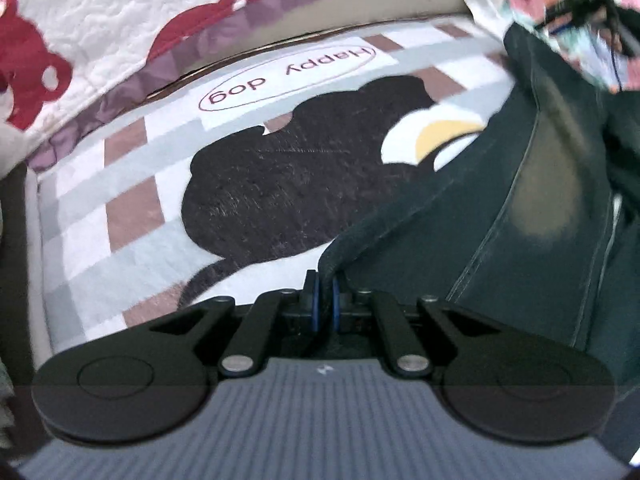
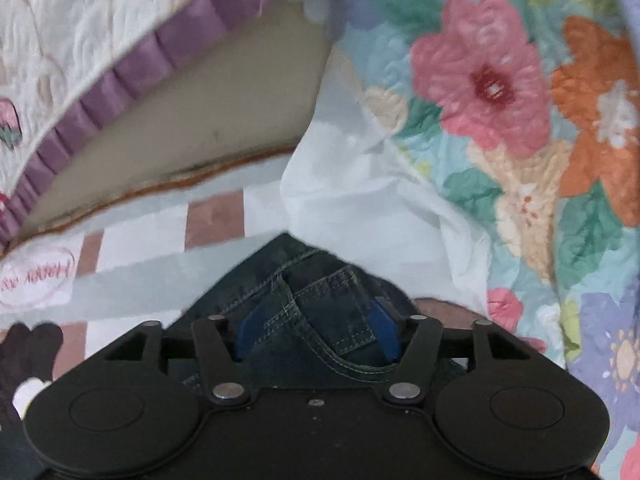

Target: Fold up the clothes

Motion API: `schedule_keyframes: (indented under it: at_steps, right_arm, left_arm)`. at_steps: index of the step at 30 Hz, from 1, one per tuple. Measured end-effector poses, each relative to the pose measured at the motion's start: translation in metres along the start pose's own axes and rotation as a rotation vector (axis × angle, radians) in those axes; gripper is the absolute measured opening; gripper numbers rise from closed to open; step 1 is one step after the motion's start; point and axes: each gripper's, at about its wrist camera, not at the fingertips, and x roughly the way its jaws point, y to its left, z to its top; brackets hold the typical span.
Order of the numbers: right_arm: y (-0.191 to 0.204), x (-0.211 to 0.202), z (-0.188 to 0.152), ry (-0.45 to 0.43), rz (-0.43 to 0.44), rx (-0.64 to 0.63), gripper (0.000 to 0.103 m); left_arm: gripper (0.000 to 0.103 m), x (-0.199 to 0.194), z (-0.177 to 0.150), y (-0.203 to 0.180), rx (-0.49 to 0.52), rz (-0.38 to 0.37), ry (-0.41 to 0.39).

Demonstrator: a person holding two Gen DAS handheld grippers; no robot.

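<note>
Left of left claw [image 1: 326,296]: checked mat [image 1: 132,208] lay bare.
Ahead of right claw [image 2: 316,332]: floral quilt [image 2: 520,120] blocked.

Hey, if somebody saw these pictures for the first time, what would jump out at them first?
Probably the big black dog silhouette on the checked "Happy dog" blanket, filling the middle of the left view. Next, the dark blue denim jeans running to the right, an edge pinched in the left hand-held gripper. In the right view, the bright floral quilt dominates the right side.

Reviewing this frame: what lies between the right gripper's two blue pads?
In the right wrist view, a seamed fold of the dark jeans lies between the spread jaws of the right gripper; the pads do not look pressed on it.
</note>
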Motion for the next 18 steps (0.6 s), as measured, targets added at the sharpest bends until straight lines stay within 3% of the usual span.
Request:
schedule_keyframes:
  at_steps: [2,4,7,10,12,14,15,18]
  right_arm:
    - [0.002,0.017,0.001,0.042,-0.049,-0.041,0.069]
    - [0.004,0.037,-0.001,0.088,-0.110,-0.100,0.077]
    - [-0.004,0.052,-0.007,0.078,-0.099,-0.064,0.097]
    - [-0.013,0.056,-0.018,0.039,-0.067,0.010,0.103]
    - [-0.013,0.051,-0.026,0.001,-0.033,0.021,0.091]
    - [-0.010,0.042,-0.031,-0.032,0.017,0.033,0.029]
    - [-0.006,0.034,-0.034,-0.055,0.040,0.033,0.023]
    - [0.009,-0.006,-0.051,-0.212,-0.001,-0.034,0.017]
  left_arm:
    - [0.006,0.007,-0.003,-0.003,-0.021,0.004,0.014]
    - [0.006,0.012,-0.005,-0.005,-0.051,0.006,0.022]
    - [0.007,0.018,-0.006,-0.007,-0.077,0.017,0.043]
    - [0.019,0.036,-0.003,0.001,-0.116,-0.002,0.071]
    - [0.019,0.047,0.001,0.007,-0.171,-0.039,0.076]
    - [0.011,0.053,0.004,0.002,-0.180,-0.023,0.076]
    - [0.011,0.053,0.004,-0.004,-0.156,0.006,0.068]
    - [0.009,0.041,0.004,-0.016,-0.116,0.080,0.015]
